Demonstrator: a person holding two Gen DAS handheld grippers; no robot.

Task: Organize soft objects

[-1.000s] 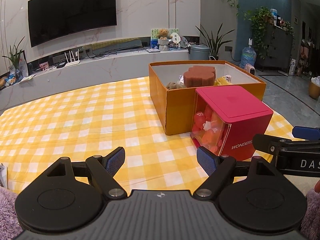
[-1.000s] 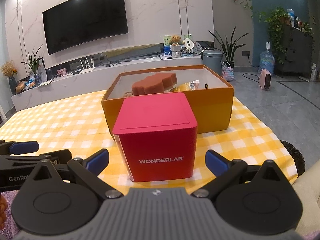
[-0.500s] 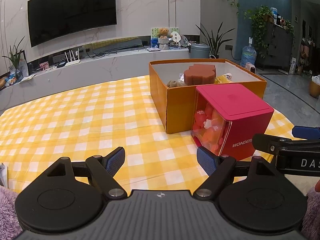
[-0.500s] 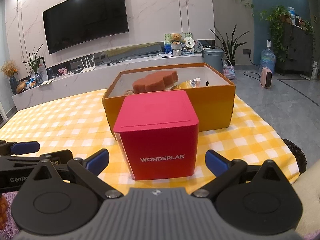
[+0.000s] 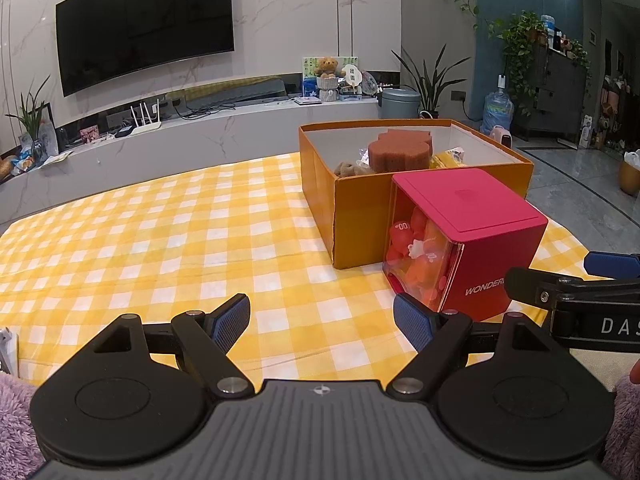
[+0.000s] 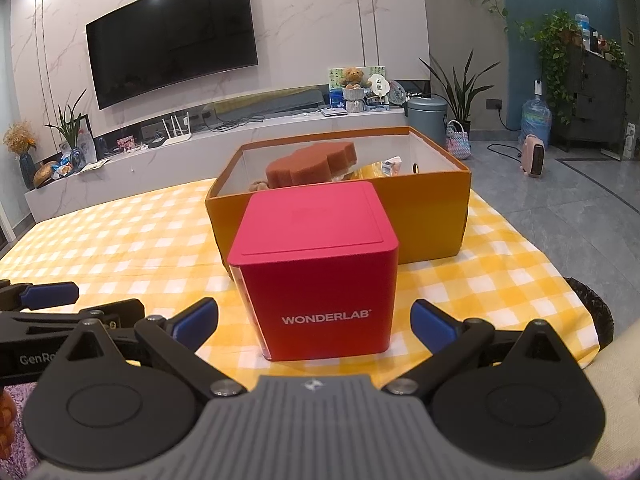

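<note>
An orange cardboard box [image 5: 356, 216] [image 6: 432, 208] stands open on the yellow checked tablecloth [image 5: 160, 248]. Inside it lie a brown flower-shaped sponge [image 5: 400, 150] [image 6: 312, 162], a small tan plush [image 5: 348, 168] and yellow packets [image 5: 450, 158]. A red WONDERLAB cube [image 5: 468, 236] [image 6: 320, 264] with a clear side showing orange-red pieces stands in front of the box. My left gripper [image 5: 322, 322] is open over bare cloth, left of the cube. My right gripper [image 6: 314, 320] is open, its fingers flanking the cube's near face without touching it.
The table's right edge [image 6: 560, 304] drops to a grey floor. Behind the table runs a low marble TV console [image 5: 200, 136] under a wall television [image 5: 144, 24]. A purple fuzzy sleeve [image 5: 16, 420] shows at the frame corners.
Both cameras have risen and tilted slightly, so the cube and box sit a little lower in view. The grippers stay open and nothing on the table has moved.
</note>
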